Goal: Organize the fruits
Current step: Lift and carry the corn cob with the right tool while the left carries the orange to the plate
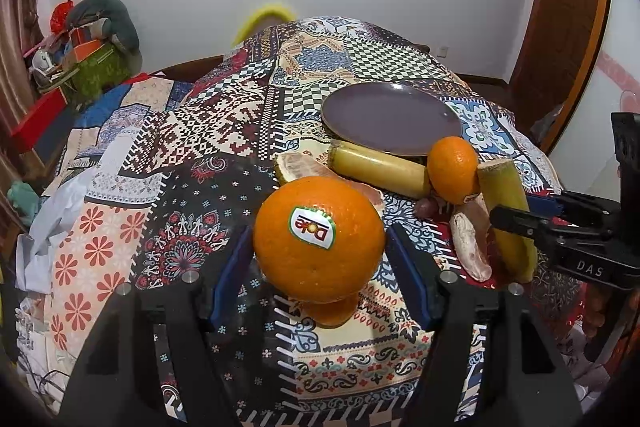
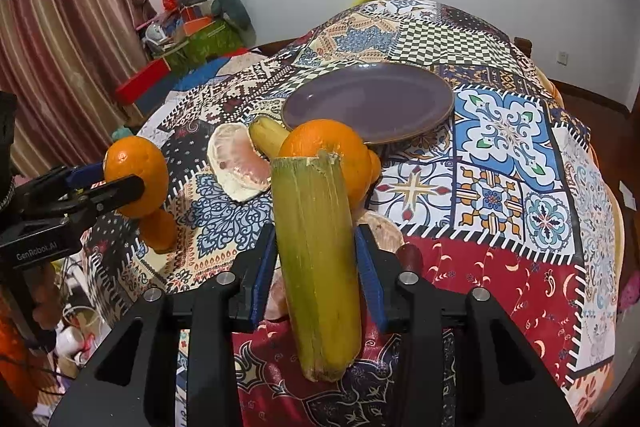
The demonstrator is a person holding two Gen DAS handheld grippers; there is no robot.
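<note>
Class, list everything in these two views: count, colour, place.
big orange: one, orange, in the left gripper
small oranges: at least two, orange, one by the plate, one below the big orange
cane pieces: two, yellow-green, one in the right gripper, one by the plate
pomelo segments: at least two, pinkish, on the cloth
plate: one, purple, behind the fruit
cloth: one, patchwork, under everything
left gripper: one, black, shut on the big orange
right gripper: one, black, shut on a cane piece

Both grippers, left and right, are black plastic with blue finger pads, silver screws and white lettering.
</note>
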